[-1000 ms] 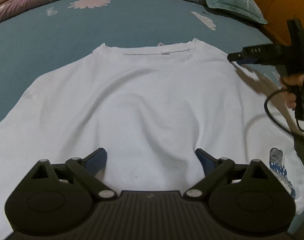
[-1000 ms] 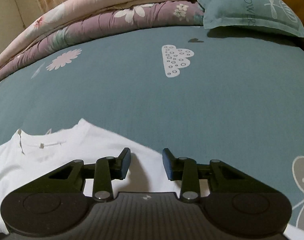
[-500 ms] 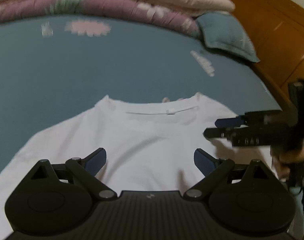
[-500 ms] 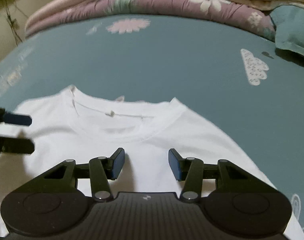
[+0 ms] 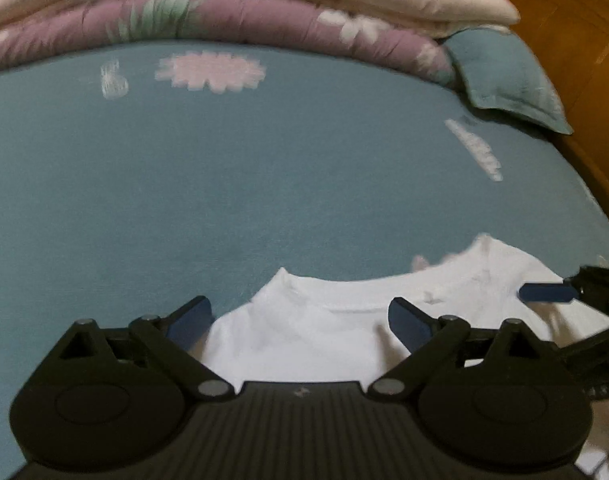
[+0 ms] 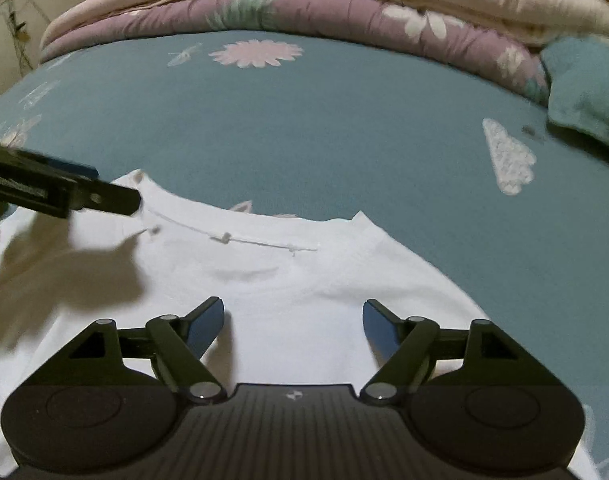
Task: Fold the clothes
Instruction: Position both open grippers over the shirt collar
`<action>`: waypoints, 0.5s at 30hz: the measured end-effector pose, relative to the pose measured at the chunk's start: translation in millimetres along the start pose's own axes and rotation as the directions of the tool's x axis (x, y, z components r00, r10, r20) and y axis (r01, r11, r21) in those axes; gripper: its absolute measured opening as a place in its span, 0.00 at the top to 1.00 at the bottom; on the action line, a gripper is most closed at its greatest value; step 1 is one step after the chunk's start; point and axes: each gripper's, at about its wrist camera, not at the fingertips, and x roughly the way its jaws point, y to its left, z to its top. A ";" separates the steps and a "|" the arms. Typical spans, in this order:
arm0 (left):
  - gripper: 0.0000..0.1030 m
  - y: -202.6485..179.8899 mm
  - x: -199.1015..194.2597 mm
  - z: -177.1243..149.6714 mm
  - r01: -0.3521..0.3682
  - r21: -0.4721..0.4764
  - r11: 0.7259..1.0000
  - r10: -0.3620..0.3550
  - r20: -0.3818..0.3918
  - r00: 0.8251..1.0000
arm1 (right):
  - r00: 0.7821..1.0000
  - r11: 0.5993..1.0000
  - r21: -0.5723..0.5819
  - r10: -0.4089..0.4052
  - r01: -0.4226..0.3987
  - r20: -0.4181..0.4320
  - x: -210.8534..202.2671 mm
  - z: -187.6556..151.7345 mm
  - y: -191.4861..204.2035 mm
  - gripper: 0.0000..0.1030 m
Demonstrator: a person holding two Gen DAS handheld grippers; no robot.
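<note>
A white T-shirt (image 6: pixel 288 292) lies spread flat on a bed covered by a teal sheet (image 6: pixel 344 140), its neckline pointing toward a pile of folded quilts (image 6: pixel 304 4) and a teal pillow (image 5: pixel 508 76) at the far end. Laying it flat with the collar away from the person suits a fold that starts at the shoulders.

The left tool (image 5: pixel 300 320) hovers over the shirt's left shoulder, close beside the collar, with its blue-padded jaws spread wide and nothing between them. The right tool (image 6: pixel 292 324) is placed the same way just below the collar's right side, jaws likewise wide apart and empty. Each tool also appears at the edge of the other's view (the pictures are slightly blurred, so whether either touches the cloth cannot be told).

Both seem positioned to pinch the two shoulders together; no fold looks made yet.
</note>
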 end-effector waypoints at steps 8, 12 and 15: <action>0.06 7.5 -30.5 -44.8 -0.005 -0.068 0.998 -0.003 -0.115 0.993 | 0.998 0.997 0.079 0.002 0.003 -0.064 11.2 -12.8 -8.0 0.04; 0.06 14.4 -13.7 -46.8 -0.050 -0.068 0.996 0.042 -0.116 0.992 | 0.998 0.998 0.066 -0.007 0.012 -0.067 15.9 -12.3 -4.7 0.00; 0.06 15.5 -3.4 -36.3 -0.071 -0.060 0.996 0.065 -0.098 0.993 | 0.998 0.998 0.060 -0.009 0.012 -0.059 16.4 -13.0 -4.1 0.00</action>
